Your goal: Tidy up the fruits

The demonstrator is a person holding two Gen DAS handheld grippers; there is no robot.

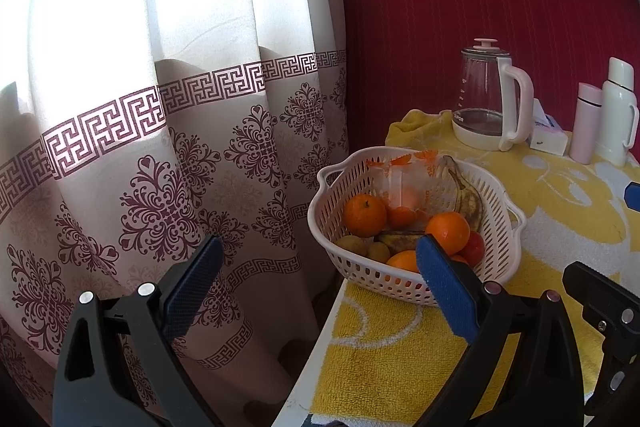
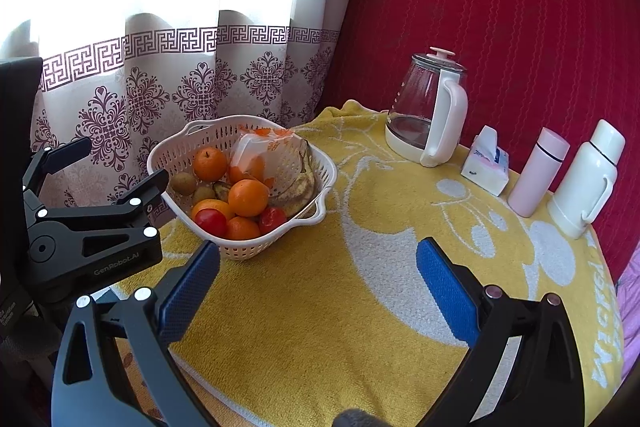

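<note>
My left claw (image 1: 318, 269) and right claw (image 2: 318, 267) both gape wide, holding nothing. A white slotted basket (image 2: 176, 151) on the yellow-towelled tabletop (image 2: 320, 307) brims with oranges (image 2: 248, 197), tomatoes (image 2: 211, 221), kiwis and spotted bananas.

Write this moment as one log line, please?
stage: before first pick | left tongs: open, empty | right tongs: open, empty | fruits: all in white basket | yellow towel: bare in front

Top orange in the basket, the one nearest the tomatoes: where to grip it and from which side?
Take the orange across its round middle, coming from above with the right hand-held gripper, which is open and empty. It sits highest in the white basket, so its top and sides are exposed, while tomatoes and other fruit crowd it below. A side approach would likely hit the basket wall.
</note>
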